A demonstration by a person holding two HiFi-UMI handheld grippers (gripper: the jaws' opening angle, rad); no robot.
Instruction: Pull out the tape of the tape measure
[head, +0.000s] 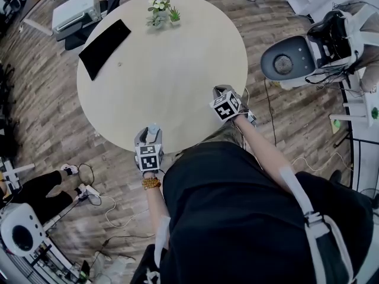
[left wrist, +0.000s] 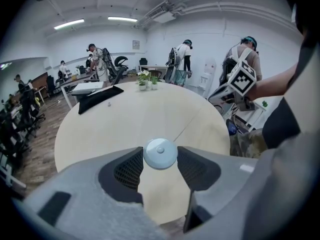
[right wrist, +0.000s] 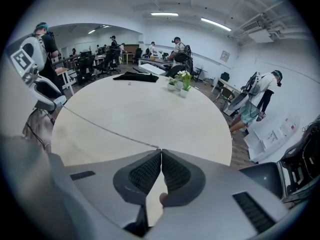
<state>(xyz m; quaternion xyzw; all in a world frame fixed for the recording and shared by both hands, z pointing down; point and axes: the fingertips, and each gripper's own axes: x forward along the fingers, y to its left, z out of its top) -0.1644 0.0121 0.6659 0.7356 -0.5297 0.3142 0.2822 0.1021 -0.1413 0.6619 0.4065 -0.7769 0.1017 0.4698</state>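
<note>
Between my left fingers [left wrist: 127, 166] sits the round case of the tape measure [left wrist: 160, 154], clamped at its sides. My right fingers [right wrist: 145, 171] are pressed together on the end of the tape [right wrist: 110, 128], which runs as a thin straight line across to the case. I judge the pull well under way: a good stretch is out, and only more length is left, if wanted. Both hands hang at the near rim of the round table [head: 177, 70], well apart. Its top is bare near me; the potted plant [head: 161, 10] and black mat [head: 103, 45] lie at the far side. To my right is open floor with cables before grey-and-white equipment [head: 283, 63], so that side offers room to widen.
</note>
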